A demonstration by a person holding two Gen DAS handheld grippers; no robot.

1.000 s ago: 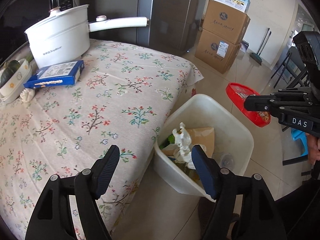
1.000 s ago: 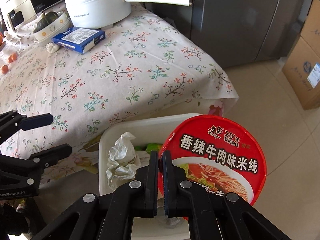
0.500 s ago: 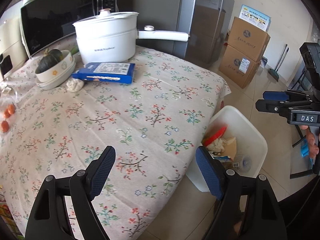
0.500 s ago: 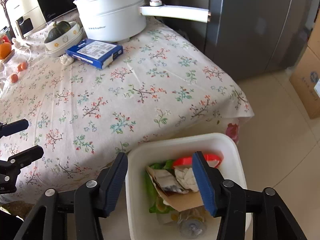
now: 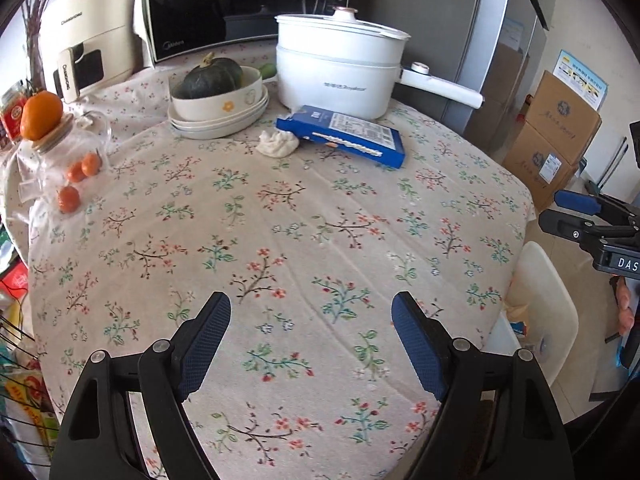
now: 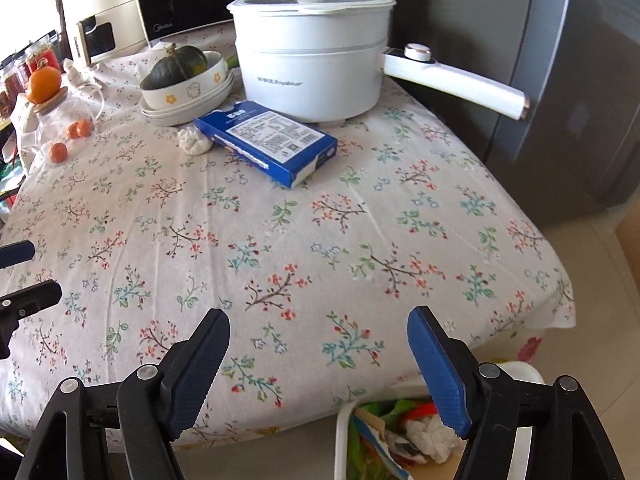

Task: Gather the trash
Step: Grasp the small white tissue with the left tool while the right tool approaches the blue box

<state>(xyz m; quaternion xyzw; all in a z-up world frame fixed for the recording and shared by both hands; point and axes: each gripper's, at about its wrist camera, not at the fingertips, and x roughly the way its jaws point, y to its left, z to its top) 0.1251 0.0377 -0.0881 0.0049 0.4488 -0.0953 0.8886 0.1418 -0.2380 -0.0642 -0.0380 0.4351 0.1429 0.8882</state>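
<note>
A blue flat carton (image 5: 347,135) lies on the floral tablecloth in front of the white pot, with a crumpled white tissue (image 5: 277,144) touching its left end; both also show in the right wrist view, carton (image 6: 267,140) and tissue (image 6: 193,141). The white trash bin (image 5: 548,304) stands on the floor at the table's right edge; it holds paper, tissue and a red lid in the right wrist view (image 6: 404,436). My left gripper (image 5: 310,346) is open and empty above the near table. My right gripper (image 6: 318,364) is open and empty over the table corner and bin.
A white electric pot (image 5: 338,72) with a long handle, a bowl with a green squash (image 5: 218,92), a glass jar with an orange on top (image 5: 60,148), a microwave (image 5: 224,4) and a cream appliance stand at the back. Cardboard boxes (image 5: 554,136) and a fridge are at the right.
The right gripper opened and dropped the red noodle-cup lid into the bin. Both grippers then swung from over the bin up and left toward the table.
</note>
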